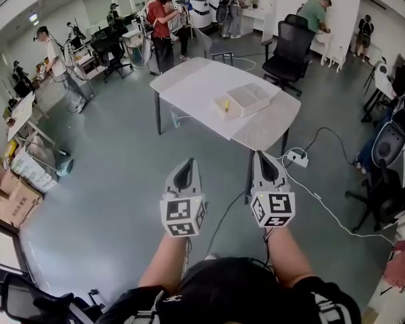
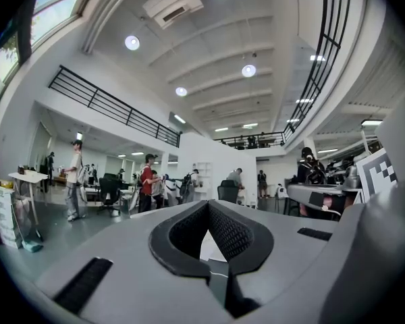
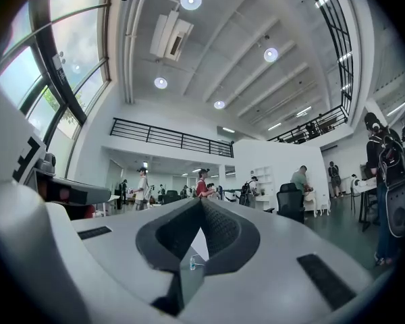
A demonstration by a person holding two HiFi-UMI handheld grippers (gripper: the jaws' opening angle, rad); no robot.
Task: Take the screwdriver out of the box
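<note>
**Well ahead of both grippers, the box sits on the table**

Side by side before the person's chest, the left gripper (image 1: 186, 162) and the right gripper (image 1: 263, 155) point forward. They are near each other but apart, and each one's marker cube faces up at the head camera. The left gripper's jaws are pressed together with nothing between them: in its own view the two black ribbed pads meet at the tip. The right gripper's view shows the same, with its jaws closed and empty.

The white table (image 1: 189, 86) stands well ahead of both grippers, with bare grey floor between. On it lies a flat white box (image 1: 250, 96), far in front of the right gripper and a little to the left of its line. Neither gripper touches the table or the box.

A small yellow item (image 1: 225, 104) lies just beside the box's near left corner, roughly midway between the lines of the two grippers. It is too small to tell whether it is the screwdriver, and nothing else on the table can be made out as one.

A white power strip (image 1: 297, 158) lies on the floor just ahead and to the right of the right gripper. Its cable (image 1: 331, 211) trails back past that gripper's right side. Beyond the table, far ahead of the right gripper, stands a black office chair (image 1: 288, 46). A person in a red top (image 1: 160, 25) stands far ahead of the left gripper
</note>
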